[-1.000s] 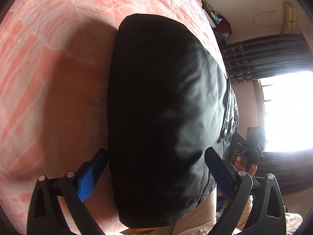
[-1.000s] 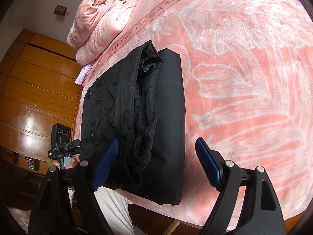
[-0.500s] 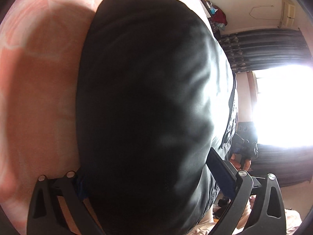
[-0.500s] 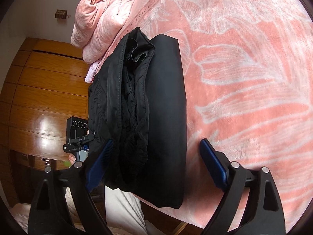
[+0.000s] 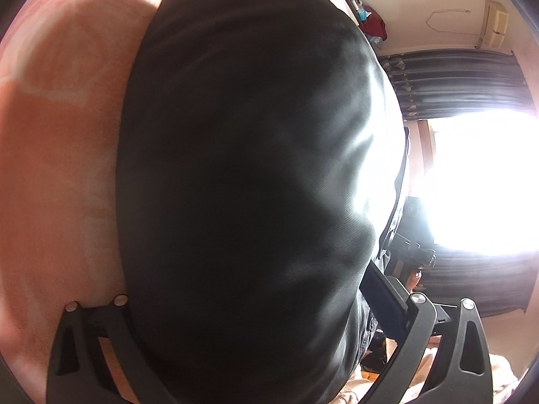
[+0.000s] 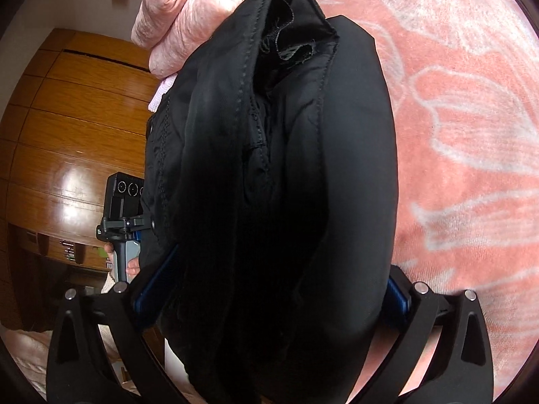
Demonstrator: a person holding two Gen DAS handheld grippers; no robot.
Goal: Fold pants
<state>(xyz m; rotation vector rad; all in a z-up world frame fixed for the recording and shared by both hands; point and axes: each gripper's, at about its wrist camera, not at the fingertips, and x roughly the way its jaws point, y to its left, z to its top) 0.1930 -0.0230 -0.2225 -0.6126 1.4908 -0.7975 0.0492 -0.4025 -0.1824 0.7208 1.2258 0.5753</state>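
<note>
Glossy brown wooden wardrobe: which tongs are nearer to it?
Left. The left tongs straddle the folded black pants on the side facing the wooden wardrobe; the right tongs, jaws opening around the pants, are on the far side.

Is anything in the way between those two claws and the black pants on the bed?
Nothing visible. The folded black pants already lie between the opening jaws of the right gripper and between those of the left gripper; only the pink bedspread surrounds them.
</note>
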